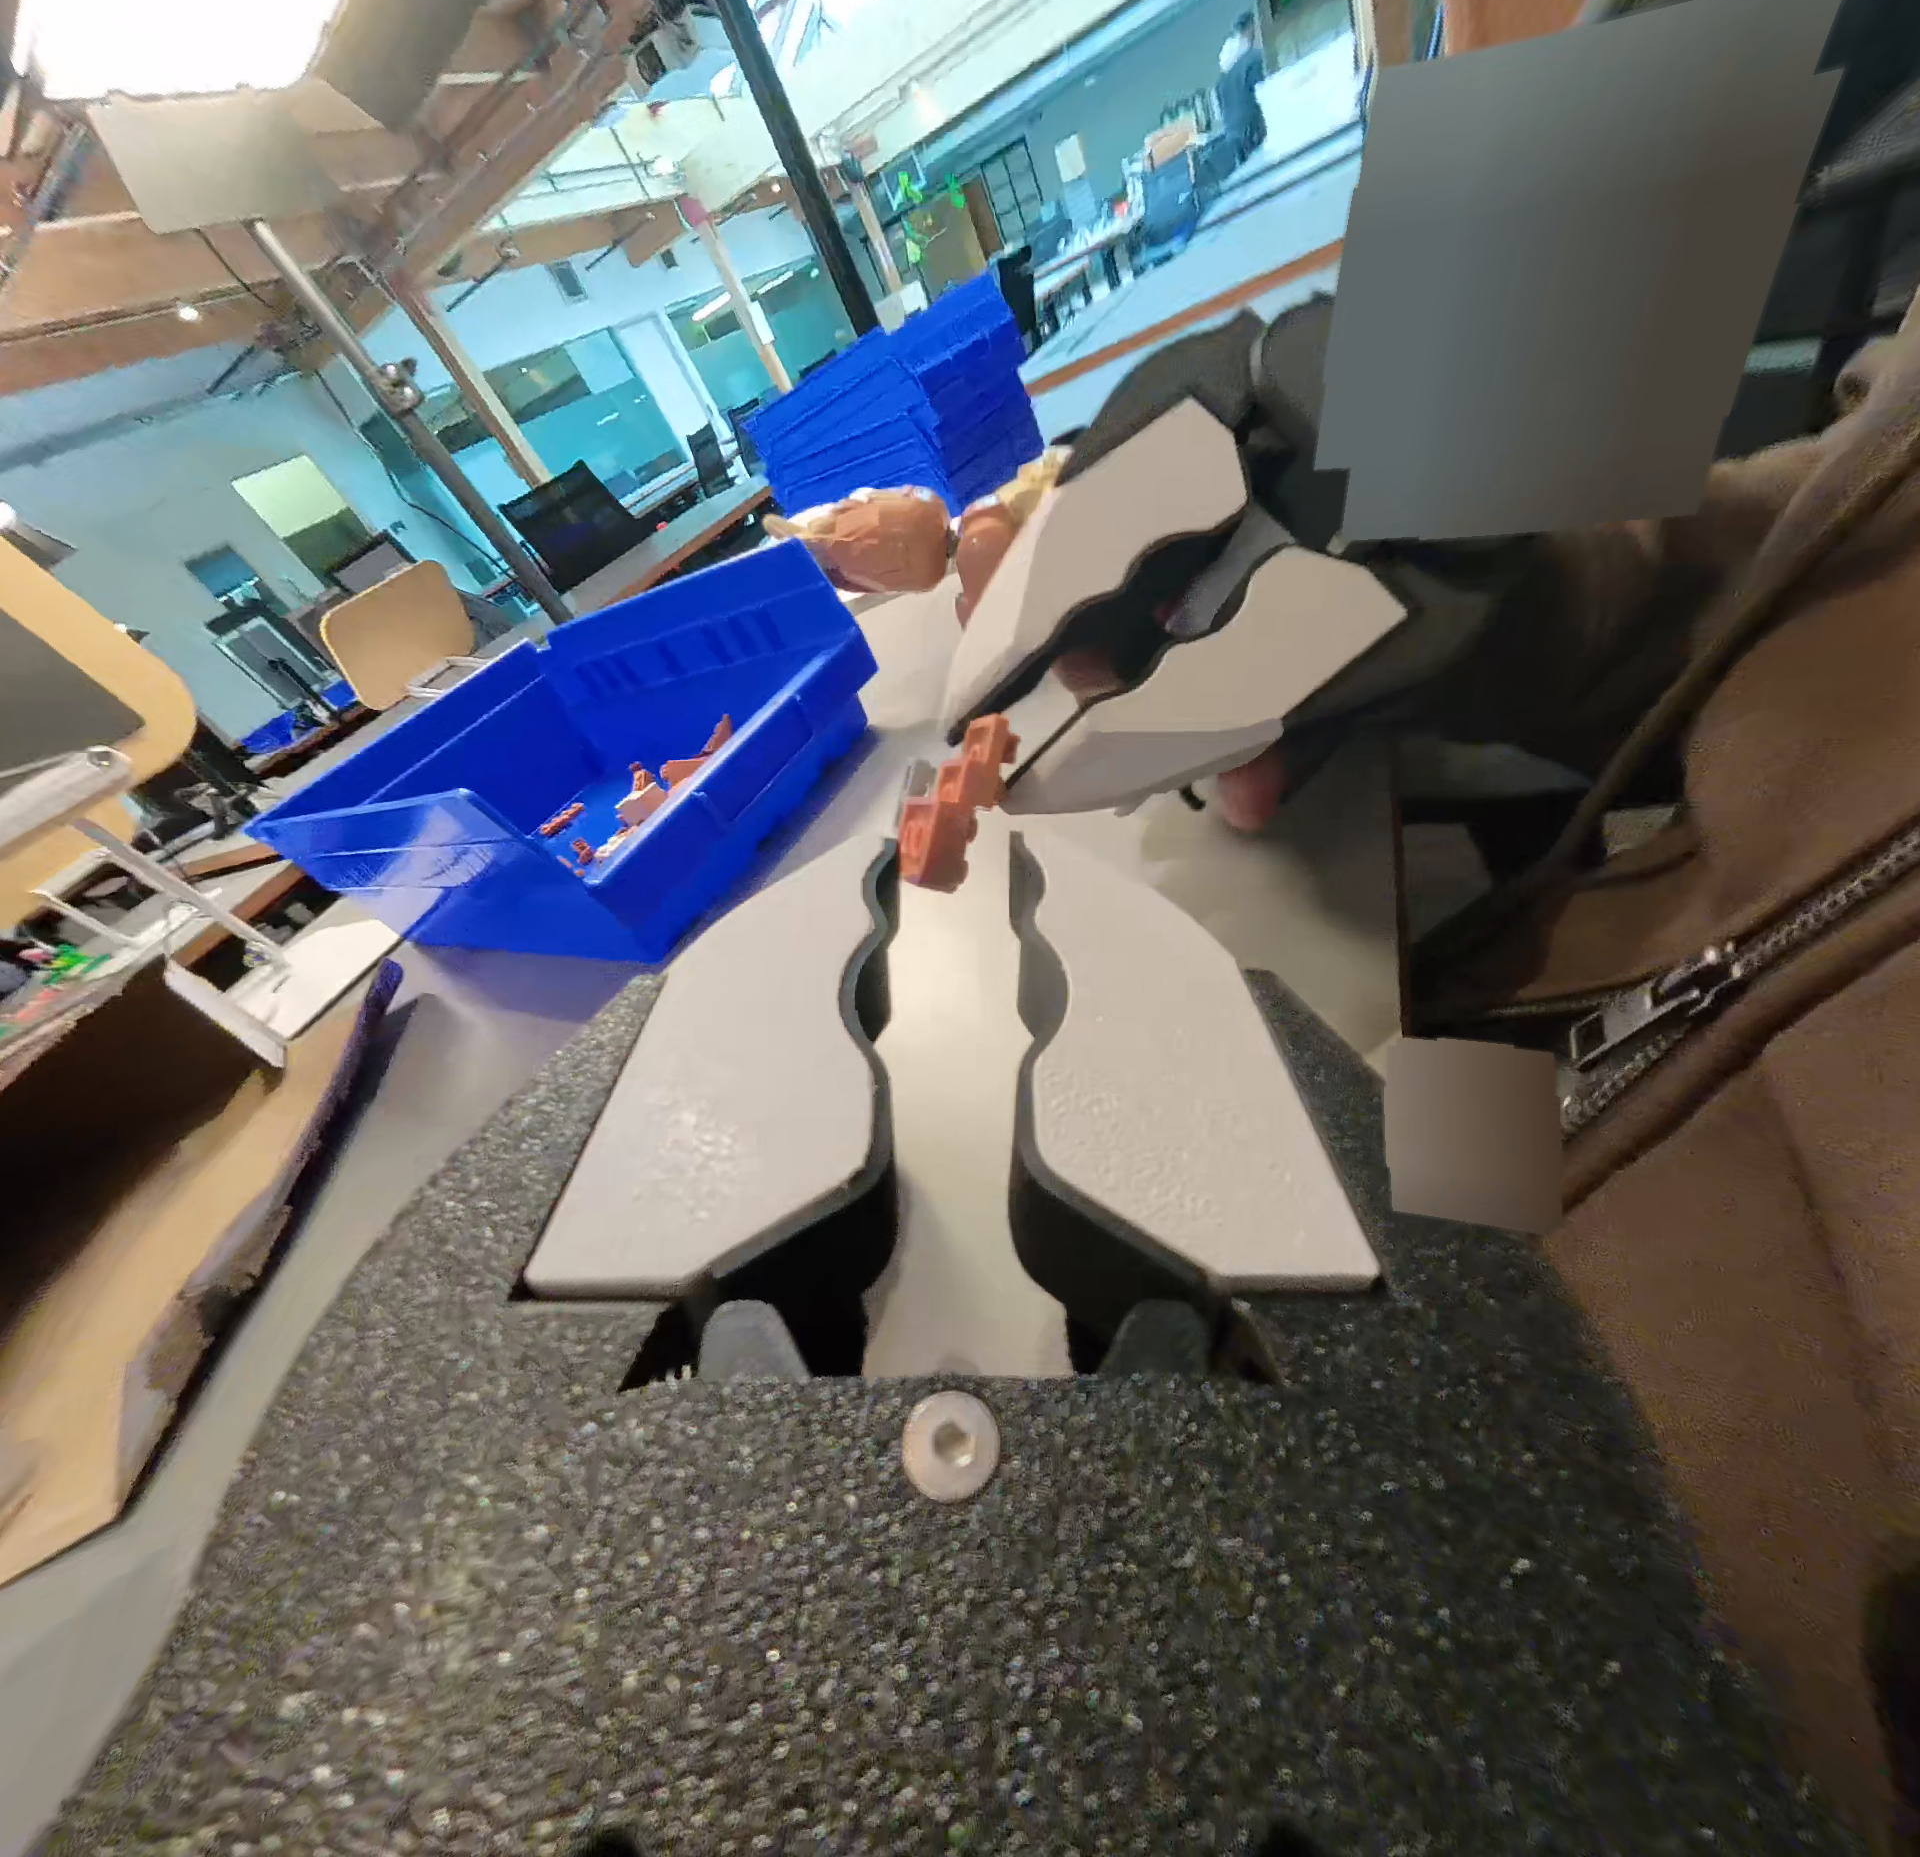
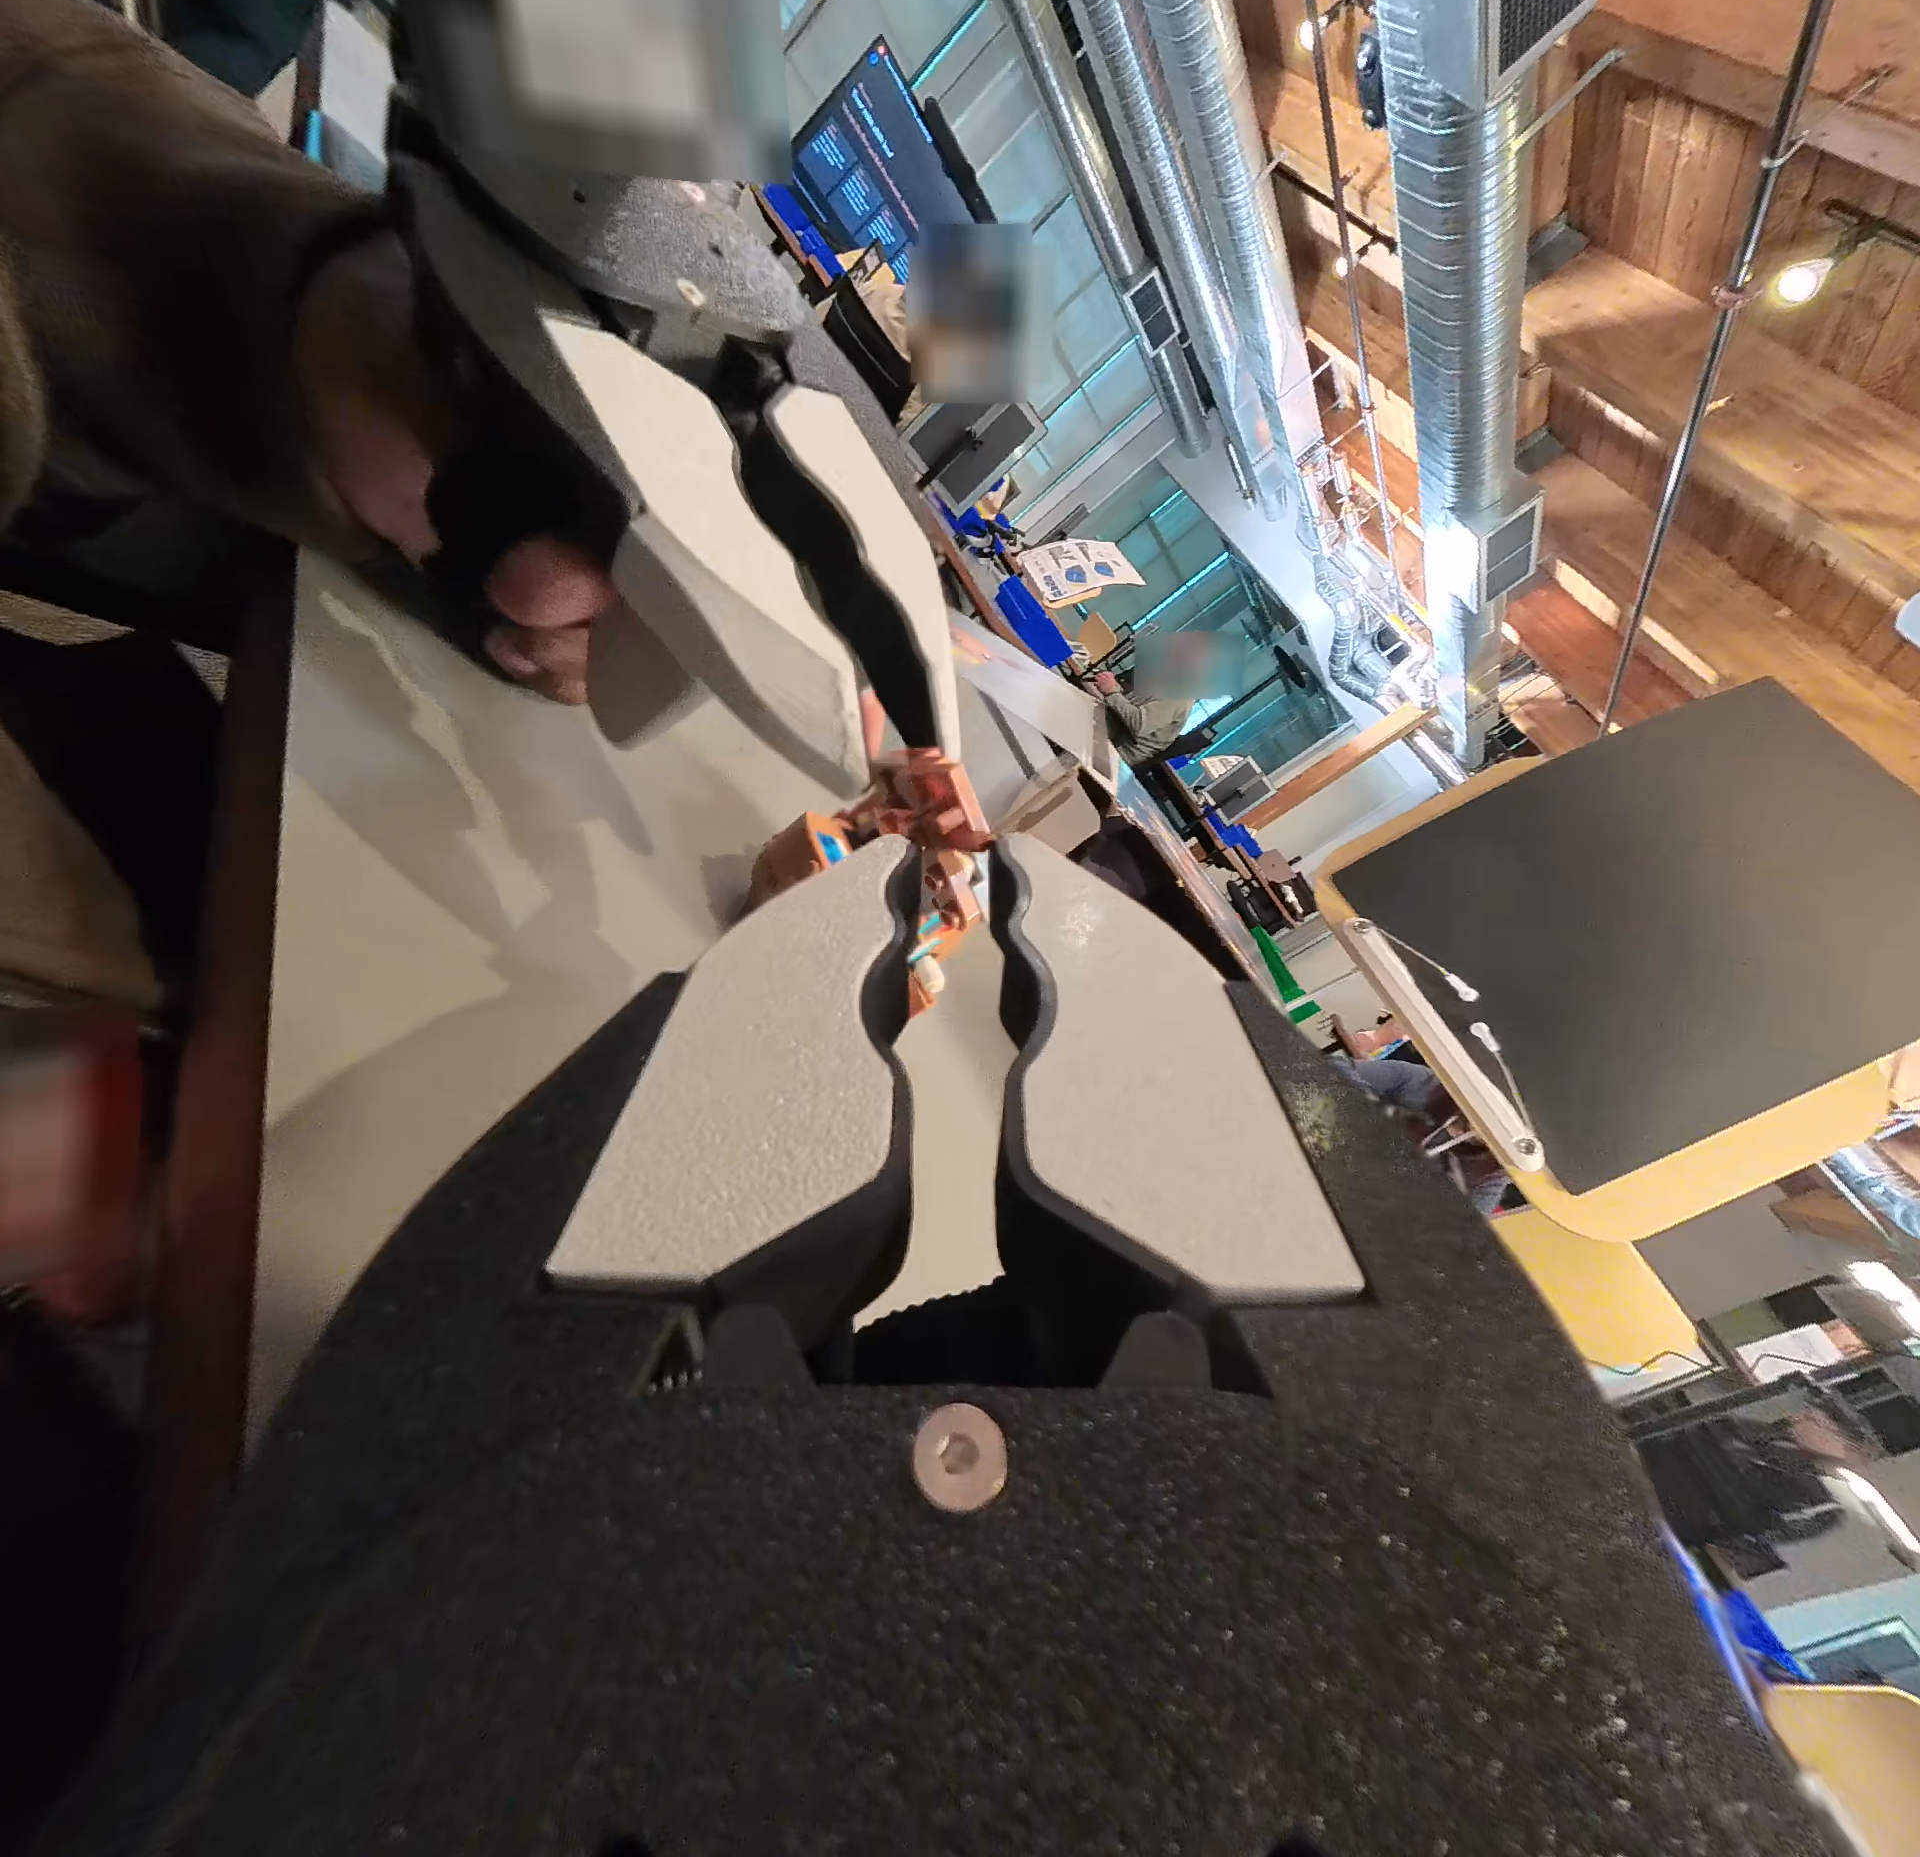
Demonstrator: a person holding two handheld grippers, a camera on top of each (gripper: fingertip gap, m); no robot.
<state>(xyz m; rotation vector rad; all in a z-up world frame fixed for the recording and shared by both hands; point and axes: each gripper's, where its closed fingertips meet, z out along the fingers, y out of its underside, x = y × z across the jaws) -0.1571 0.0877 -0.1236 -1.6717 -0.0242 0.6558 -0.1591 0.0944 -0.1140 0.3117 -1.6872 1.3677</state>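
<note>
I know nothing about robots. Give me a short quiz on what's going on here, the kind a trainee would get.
1. True or false: the blue bin is empty.
2. The bricks held up between the two tools are: A green, B brown, C white.
3. How many grippers pinch those bricks?

Key
1. False: small brown pieces lie in the bin.
2. B.
3. Two: the left gripper and the right gripper meet tip to tip on them.
</note>
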